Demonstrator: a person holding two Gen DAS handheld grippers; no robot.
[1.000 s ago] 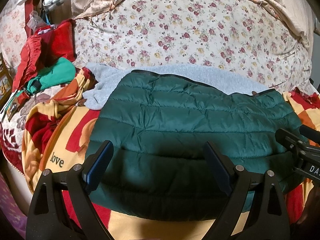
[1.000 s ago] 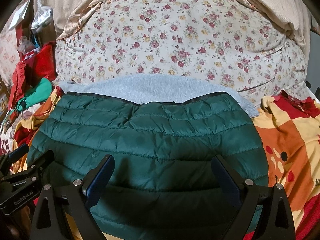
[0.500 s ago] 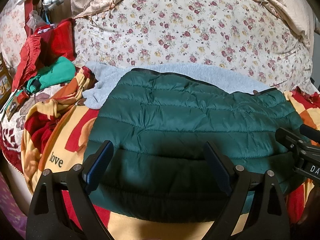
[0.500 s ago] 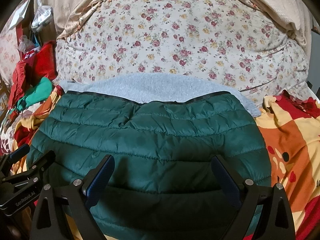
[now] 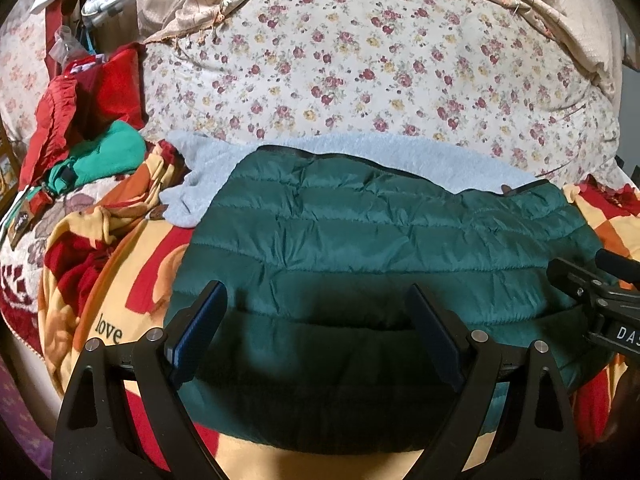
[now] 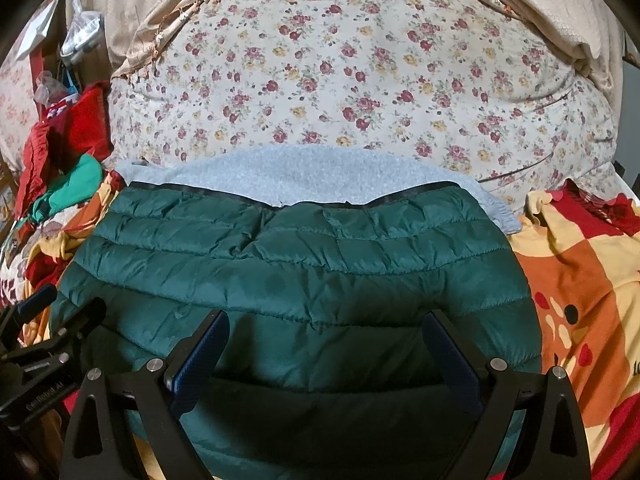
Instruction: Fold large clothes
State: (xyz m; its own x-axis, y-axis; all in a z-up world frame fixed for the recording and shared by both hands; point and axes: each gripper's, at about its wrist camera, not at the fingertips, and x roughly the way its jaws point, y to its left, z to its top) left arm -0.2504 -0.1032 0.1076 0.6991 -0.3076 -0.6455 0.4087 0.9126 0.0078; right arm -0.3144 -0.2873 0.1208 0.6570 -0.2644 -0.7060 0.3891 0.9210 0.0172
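Note:
A dark green quilted puffer jacket (image 5: pixel 380 240) (image 6: pixel 300 280) lies folded flat on the bed, on top of a pale grey fleece garment (image 5: pixel 360 152) (image 6: pixel 288 172) that shows behind it. My left gripper (image 5: pixel 316 300) hovers open over the jacket's near left part, nothing between its fingers. My right gripper (image 6: pixel 326 328) hovers open over the jacket's near middle, also holding nothing. Each gripper shows at the edge of the other's view: the right one (image 5: pixel 592 296) and the left one (image 6: pixel 44 332).
A yellow, red and orange blanket (image 5: pixel 120 280) (image 6: pixel 580 280) covers the bed under the clothes. A large floral quilt (image 5: pixel 380 68) is heaped behind. Red and teal clothes (image 5: pixel 92 136) are piled at the far left, with bags and clutter (image 5: pixel 100 0) above them.

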